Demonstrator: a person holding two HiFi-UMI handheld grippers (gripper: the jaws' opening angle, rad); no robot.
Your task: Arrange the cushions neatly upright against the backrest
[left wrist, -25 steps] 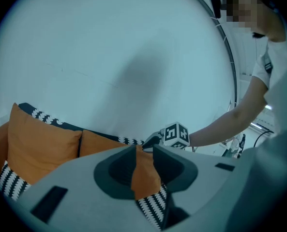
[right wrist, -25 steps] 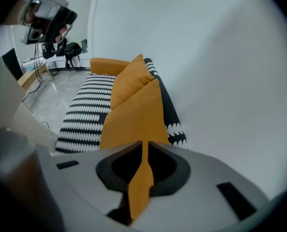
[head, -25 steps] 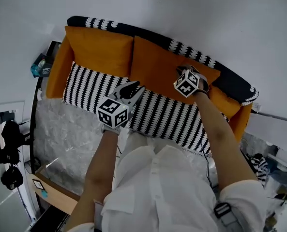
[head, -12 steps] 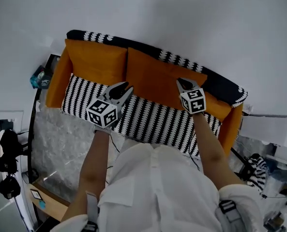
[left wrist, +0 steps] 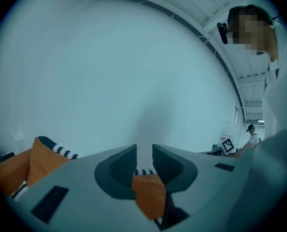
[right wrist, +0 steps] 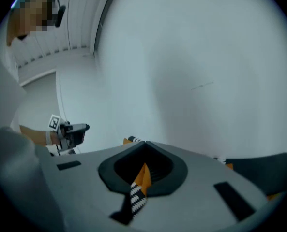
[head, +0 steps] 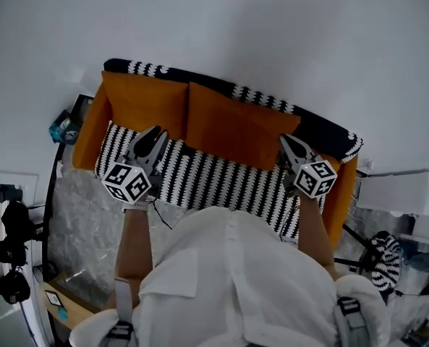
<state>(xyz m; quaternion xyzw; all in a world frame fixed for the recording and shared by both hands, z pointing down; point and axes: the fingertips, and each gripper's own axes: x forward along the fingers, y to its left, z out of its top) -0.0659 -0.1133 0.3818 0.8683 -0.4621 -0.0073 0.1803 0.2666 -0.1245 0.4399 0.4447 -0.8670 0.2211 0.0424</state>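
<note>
Two orange cushions stand upright against the sofa's black patterned backrest point(head: 323, 127): the left cushion point(head: 143, 103) and the right cushion point(head: 237, 125). Below them lies the black-and-white striped seat point(head: 214, 183). My left gripper point(head: 150, 142) hovers over the seat's left part, short of the left cushion, jaws apart and closing slightly with nothing between them. In the left gripper view its tips point(left wrist: 144, 151) frame bare wall, with orange fabric point(left wrist: 150, 192) below. My right gripper point(head: 292, 149) is by the right cushion's lower right corner, shut and empty point(right wrist: 144, 144).
An orange armrest point(head: 87, 125) closes the sofa's left end, another point(head: 342, 194) the right. A blue object point(head: 59, 127) and black gear point(head: 11, 223) lie at left, a white box point(head: 402, 194) at right. A grey rug point(head: 84, 201) fronts the sofa.
Both grippers have drawn back from the cushions and spread apart, the left one going left, the right one going right. The right gripper's jaws have closed.
</note>
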